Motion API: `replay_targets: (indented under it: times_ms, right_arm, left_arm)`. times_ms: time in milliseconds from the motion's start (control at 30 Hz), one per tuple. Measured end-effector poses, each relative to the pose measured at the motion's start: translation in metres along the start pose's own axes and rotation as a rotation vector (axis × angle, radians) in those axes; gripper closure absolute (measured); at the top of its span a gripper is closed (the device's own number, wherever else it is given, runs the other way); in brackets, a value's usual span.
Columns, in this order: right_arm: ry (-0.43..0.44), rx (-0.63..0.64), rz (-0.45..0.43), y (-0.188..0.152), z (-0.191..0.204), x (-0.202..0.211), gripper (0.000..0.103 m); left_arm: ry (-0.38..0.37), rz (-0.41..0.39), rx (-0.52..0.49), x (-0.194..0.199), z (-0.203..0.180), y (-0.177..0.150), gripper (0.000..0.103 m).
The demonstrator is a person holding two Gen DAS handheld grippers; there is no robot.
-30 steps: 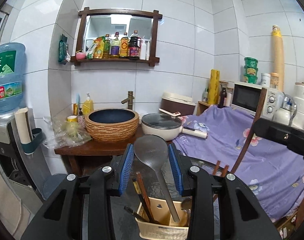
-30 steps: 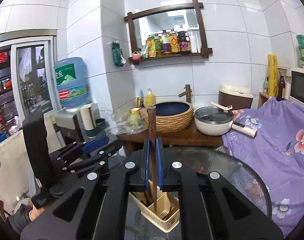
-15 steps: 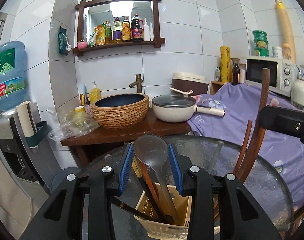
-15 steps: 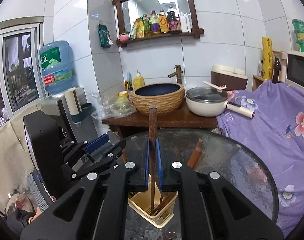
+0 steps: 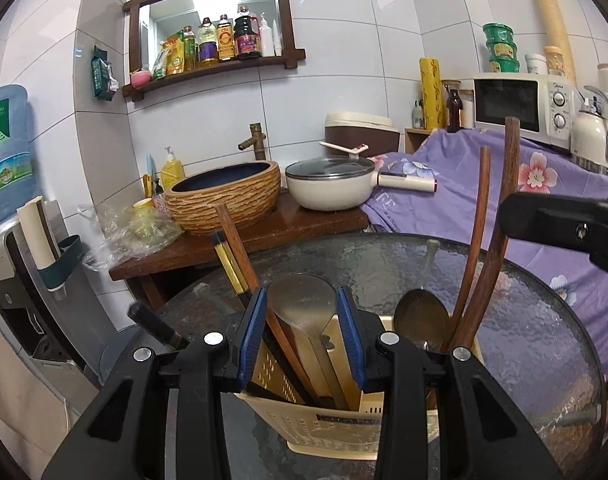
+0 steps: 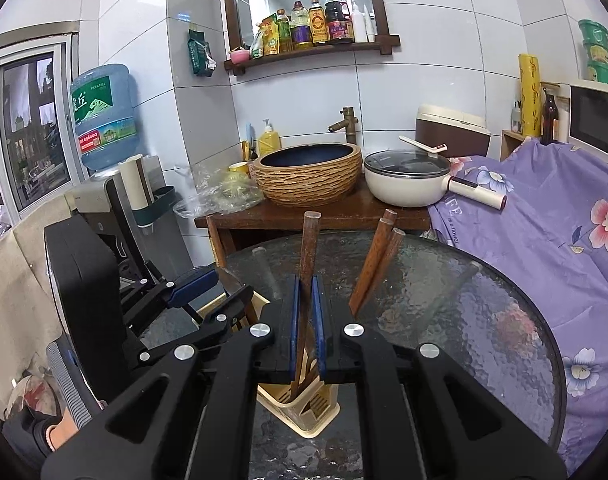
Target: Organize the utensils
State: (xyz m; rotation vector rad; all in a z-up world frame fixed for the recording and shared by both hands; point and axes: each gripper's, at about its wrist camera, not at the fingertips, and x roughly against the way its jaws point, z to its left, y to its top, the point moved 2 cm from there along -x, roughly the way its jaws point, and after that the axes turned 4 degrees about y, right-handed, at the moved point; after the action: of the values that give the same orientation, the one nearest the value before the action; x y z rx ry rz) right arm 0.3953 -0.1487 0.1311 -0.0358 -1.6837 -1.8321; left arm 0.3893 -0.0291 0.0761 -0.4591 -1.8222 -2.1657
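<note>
1. The left hand-held gripper (image 5: 302, 338) is open; its blue pads stand on both sides of a metal ladle (image 5: 301, 304), and I cannot tell if they touch it.
2. The ladle stands in the beige caddy (image 5: 336, 432) on the glass desk (image 5: 524, 320), with chopsticks (image 5: 233, 256) leaning to the left and a metal spoon (image 5: 420, 320) beside.
3. The right hand-held gripper (image 6: 307, 326) is closed on a wooden handle (image 6: 308, 248), whose lower end goes into the caddy (image 6: 299, 408).
4. Readable writing: "TIGER HILL" on the water bottle (image 6: 103, 116); "FE" on the purple cloth (image 6: 544, 232). The caddy label is too blurred.
</note>
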Motion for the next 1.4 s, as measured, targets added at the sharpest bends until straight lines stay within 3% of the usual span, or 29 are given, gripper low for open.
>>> replay_targets:
  times_ms: [267,333,433,500,567,667,700,767,967,1400]
  right_arm:
    - [-0.004,0.006,-0.011,-0.001,-0.002,-0.001,0.095]
    - [-0.007,0.007,-0.015,0.000,-0.003,0.002,0.095]
    - [-0.007,0.003,-0.034,0.001,-0.005,0.012,0.094]
    - [-0.006,0.000,-0.061,0.003,-0.007,0.024,0.083]
    - [-0.009,-0.004,-0.098,0.001,-0.008,0.038,0.041]
    - [-0.045,0.015,-0.148,-0.009,-0.006,0.060,0.038]
    - [-0.042,0.021,-0.148,-0.014,-0.004,0.065,0.038]
    - [-0.043,0.028,-0.162,-0.028,0.000,0.075,0.021]
    - [-0.067,0.047,-0.155,-0.077,0.014,0.096,0.009]
    - [-0.068,-0.016,-0.071,-0.193,0.035,0.140,0.006]
  left_arm:
    - [-0.029,0.008,-0.033,0.004,-0.004,-0.007,0.064]
    - [-0.024,-0.014,-0.038,0.010,-0.004,-0.007,0.046]
    - [-0.028,-0.050,-0.022,0.026,0.000,-0.008,0.038]
    - [-0.037,-0.060,-0.014,0.035,0.003,-0.010,0.033]
    - [-0.040,-0.094,0.002,0.053,0.007,-0.015,0.019]
    - [-0.029,-0.136,0.009,0.076,0.012,-0.023,0.007]
    - [-0.023,-0.150,0.015,0.084,0.015,-0.027,0.006]
    - [-0.024,-0.168,0.032,0.098,0.021,-0.034,0.006]
    - [-0.026,-0.136,0.054,0.124,0.025,-0.069,0.006]
    - [0.003,-0.033,0.147,0.188,0.018,-0.152,0.006]
